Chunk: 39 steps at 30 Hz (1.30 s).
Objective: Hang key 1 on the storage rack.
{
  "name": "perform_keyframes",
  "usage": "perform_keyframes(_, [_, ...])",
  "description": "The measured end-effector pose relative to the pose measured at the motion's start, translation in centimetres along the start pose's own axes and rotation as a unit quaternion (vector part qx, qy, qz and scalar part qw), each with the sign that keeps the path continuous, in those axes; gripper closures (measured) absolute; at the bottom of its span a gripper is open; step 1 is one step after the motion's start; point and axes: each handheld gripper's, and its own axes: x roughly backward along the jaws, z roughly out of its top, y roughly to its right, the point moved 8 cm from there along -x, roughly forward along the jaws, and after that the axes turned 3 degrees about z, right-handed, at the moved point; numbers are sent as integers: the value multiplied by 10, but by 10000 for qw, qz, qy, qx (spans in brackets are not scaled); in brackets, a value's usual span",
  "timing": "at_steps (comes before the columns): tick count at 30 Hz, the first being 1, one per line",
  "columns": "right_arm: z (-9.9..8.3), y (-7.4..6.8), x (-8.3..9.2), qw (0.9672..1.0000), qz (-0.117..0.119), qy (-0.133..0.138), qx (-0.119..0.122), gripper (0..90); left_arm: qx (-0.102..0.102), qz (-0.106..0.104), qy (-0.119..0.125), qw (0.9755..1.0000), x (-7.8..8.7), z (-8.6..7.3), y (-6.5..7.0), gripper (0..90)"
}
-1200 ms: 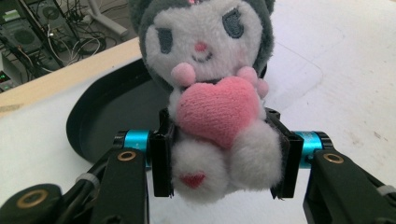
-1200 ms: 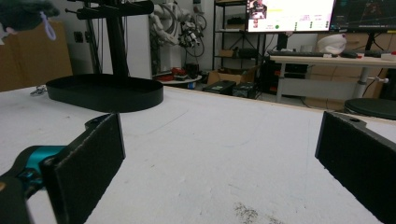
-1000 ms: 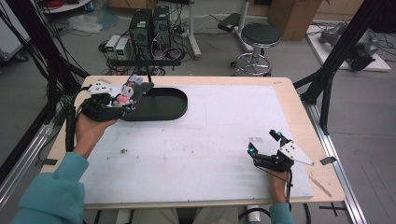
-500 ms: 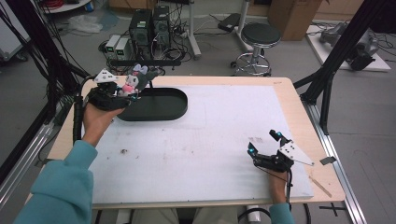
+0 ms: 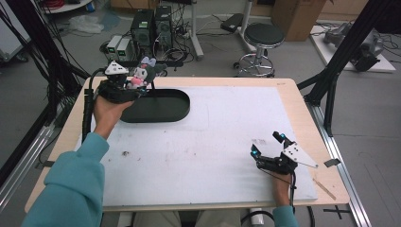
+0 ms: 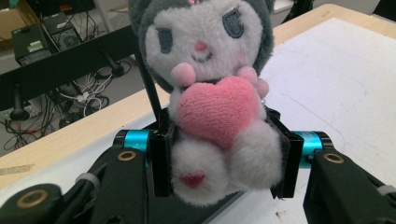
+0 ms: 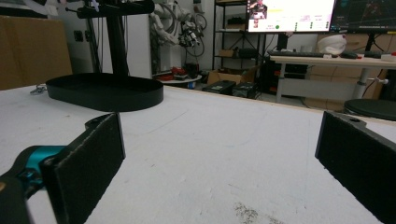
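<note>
A plush doll [image 5: 140,75] is pinched between the jaws of the left tongs [image 5: 137,84] at the far left of the worktop [image 5: 213,142], and it is held upright above the far left end of a black oval tray [image 5: 158,106], just over the tray's far rim. The relation that matters, as judged from this, is vertical: the tray lies directly below and slightly to the near right of the doll, with its long axis running left to right across the worktop, so a short lowering would probably place the doll inside. In the left gripper view the doll [image 6: 212,93] is seen to be soft and fuzzy, with a white face, a grey hood, a pink heart against its chest and rounded white feet, and its lower body is squeezed by the jaws from both sides. The tray [image 7: 105,91] appears rigid, matte and shallow, with a low upright wall. The right tongs [image 5: 269,146] rest on the near right of the worktop, well apart from the tray, with the jaws spread wide and nothing between them. The worktop surface is white, flat and faintly scuffed.
</note>
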Motion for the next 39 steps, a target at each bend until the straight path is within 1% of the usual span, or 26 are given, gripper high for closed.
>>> perform_keyframes(6, [0, 0, 0, 10000, 5, 1, -8, 7, 40, 60, -35, 10000, -5, 3, -3, 532])
perform_keyframes(10, [0, 0, 0, 10000, -5, 1, -2, 7, 121, 41, -4, 9999, -9, 7, -5, 532])
perform_keyframes(12, [0, 0, 0, 10000, -7, 14, 3, 7, 121, 91, -10, 9999, -13, 9, -7, 531])
perform_keyframes(16, [0, 0, 0, 10000, -5, 26, 4, 7, 146, 128, 34, 9998, -17, 12, -7, 531])
perform_keyframes(19, [0, 0, 0, 10000, -7, 25, 6, 7, 144, 131, 5, 9998, -19, 12, -6, 532])
perform_keyframes(21, [0, 0, 0, 10000, -10, 19, -9, 7, 139, 167, 26, 9998, -20, 12, -5, 532])
perform_keyframes(23, [0, 0, 0, 10000, -11, 18, -2, 7, 185, 172, 54, 9997, -21, 12, -6, 532])
perform_keyframes(25, [0, 0, 0, 10000, -6, 14, -8, 7, 192, 217, 36, 9996, -22, 11, -7, 532])
perform_keyframes(28, [0, 0, 0, 10000, -5, 14, -16, 7, 290, 269, 55, 9992, -23, 7, -9, 531])
perform_keyframes(31, [0, 0, 0, 10000, -6, 13, -15, 7, 363, 287, -11, 9989, -25, 2, -10, 531])
perform_keyframes(35, [0, 0, 0, 10000, 2, 18, 1, 6, 366, 337, -28, 9988, -27, -1, -10, 530])
perform_keyframes(39, [0, 0, 0, 10000, 2, 18, 0, 7, 371, 379, -113, 9985, -29, -6, -11, 530])
